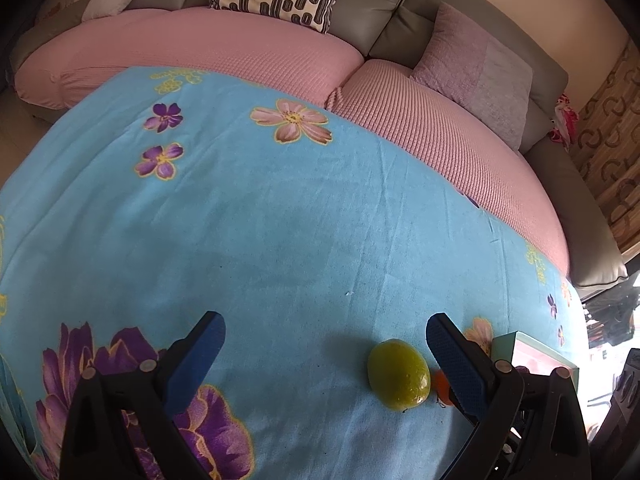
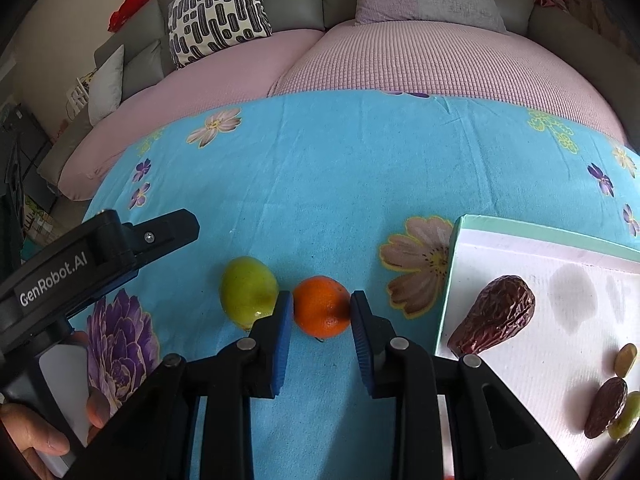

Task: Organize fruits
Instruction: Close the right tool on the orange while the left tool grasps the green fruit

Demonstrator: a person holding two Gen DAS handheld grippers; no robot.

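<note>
Sitting on the blue flowered cloth (image 2: pixel 320 184) that covers the bench, the orange (image 2: pixel 322 306) lies between the two blue pads of the right gripper (image 2: pixel 321 300); the pads stand narrow and press against its left and right sides, so the gripper is clamped on it; the gripper slopes steeply down toward the cloth, and the orange rests on the cloth. Just left of the orange, touching the outside of the left pad, lies a green lime (image 2: pixel 249 293); in the left wrist view the same lime (image 1: pixel 398 374) sits just inside the left gripper's right finger, with a sliver of the orange (image 1: pixel 439 385) showing behind that finger. The left gripper (image 1: pixel 325 344) also tilts down at the cloth, its jaws spread wide with nothing between the pads but bare cloth and the lime at one side; it touches neither fruit as far as can be seen; from the right wrist view its black body appears at the left edge, with a person's hand (image 2: pixel 36 436) wrapped round the handle below it. To the right of the orange stands a shallow white tray (image 2: pixel 560 264) with a pale green rim; in it lie a large brown date (image 2: pixel 496 314), a smaller date (image 2: pixel 606 408) and two small green fruits (image 2: pixel 626 354) near the right edge. Beyond the bench runs a sofa (image 2: pixel 400 64) with pink seat covers and a black-and-white patterned cushion (image 2: pixel 218 12).
</note>
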